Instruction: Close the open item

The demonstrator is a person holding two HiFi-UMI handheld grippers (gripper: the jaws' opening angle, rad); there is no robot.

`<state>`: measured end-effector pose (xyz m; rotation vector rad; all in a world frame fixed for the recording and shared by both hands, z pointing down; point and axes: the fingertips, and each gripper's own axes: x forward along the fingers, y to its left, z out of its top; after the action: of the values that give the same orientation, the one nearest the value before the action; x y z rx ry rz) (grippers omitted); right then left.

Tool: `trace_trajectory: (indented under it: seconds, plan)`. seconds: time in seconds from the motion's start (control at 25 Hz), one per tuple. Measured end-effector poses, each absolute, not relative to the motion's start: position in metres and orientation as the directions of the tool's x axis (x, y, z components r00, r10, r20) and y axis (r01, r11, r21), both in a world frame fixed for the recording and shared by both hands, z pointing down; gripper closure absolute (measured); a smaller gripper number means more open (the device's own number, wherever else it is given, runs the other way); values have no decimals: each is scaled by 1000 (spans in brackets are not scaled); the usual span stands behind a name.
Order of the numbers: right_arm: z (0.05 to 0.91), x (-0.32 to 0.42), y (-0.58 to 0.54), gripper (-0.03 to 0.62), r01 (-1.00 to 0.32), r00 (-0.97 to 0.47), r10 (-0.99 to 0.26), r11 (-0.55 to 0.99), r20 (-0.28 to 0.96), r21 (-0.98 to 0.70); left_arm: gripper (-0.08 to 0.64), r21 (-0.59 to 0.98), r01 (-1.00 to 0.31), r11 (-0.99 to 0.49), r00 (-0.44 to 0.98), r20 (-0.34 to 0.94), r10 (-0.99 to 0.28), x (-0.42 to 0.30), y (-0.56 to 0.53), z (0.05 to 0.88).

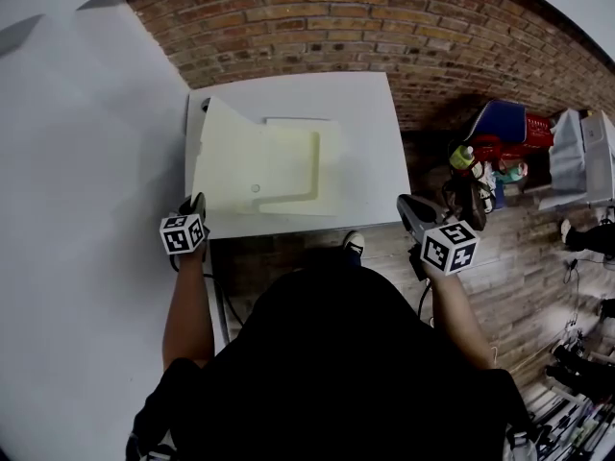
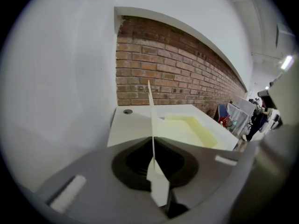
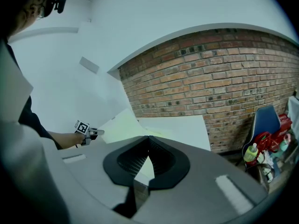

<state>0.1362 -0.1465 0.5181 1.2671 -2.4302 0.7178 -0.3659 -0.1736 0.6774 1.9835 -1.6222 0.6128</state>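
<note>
A pale yellow, flat folder-like item [image 1: 288, 166] lies open on the white table [image 1: 370, 113]. Its left cover [image 1: 223, 152] is tilted up. My left gripper [image 1: 196, 206] sits at the table's front left corner. In the left gripper view this gripper [image 2: 153, 140] is shut on the cover's thin edge [image 2: 151, 111], which stands upright between the pads, with the yellow inside [image 2: 194, 127] to its right. My right gripper [image 1: 407, 209] hovers off the table's front right corner. Its jaws [image 3: 148, 138] are shut with nothing in them, apart from the item.
A brick wall [image 1: 384, 27] runs behind the table and a white wall [image 1: 77, 142] stands on the left. A red and blue chair [image 1: 500, 133] with bottles and clutter stands on the right. A cable hole [image 2: 127, 111] marks the table's far left corner.
</note>
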Motion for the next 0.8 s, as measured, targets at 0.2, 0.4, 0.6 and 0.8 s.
trace_trajectory:
  seconds: [0.2,0.4,0.6,0.8]
  plan:
    - [520,138,-145,591,-826,-563,-671,483,483,-291,551,57,-980,-192,186,621,-761,-356,-181,666]
    - [523,142,-143,591,-826,-562,-669,481,486,-292,552,-5,-971,-238,184,619,-763,-338,-186,656]
    - [526,145,-140,591,-826,-563,-667,480,487,-296,551,-66,-957,-283,182,622,-762,-320,-192,647]
    - [528,149,-138,591,-826,-563,-667,476,488,-303,552,-96,-943,-317,192,622,-759,-302,-195,641]
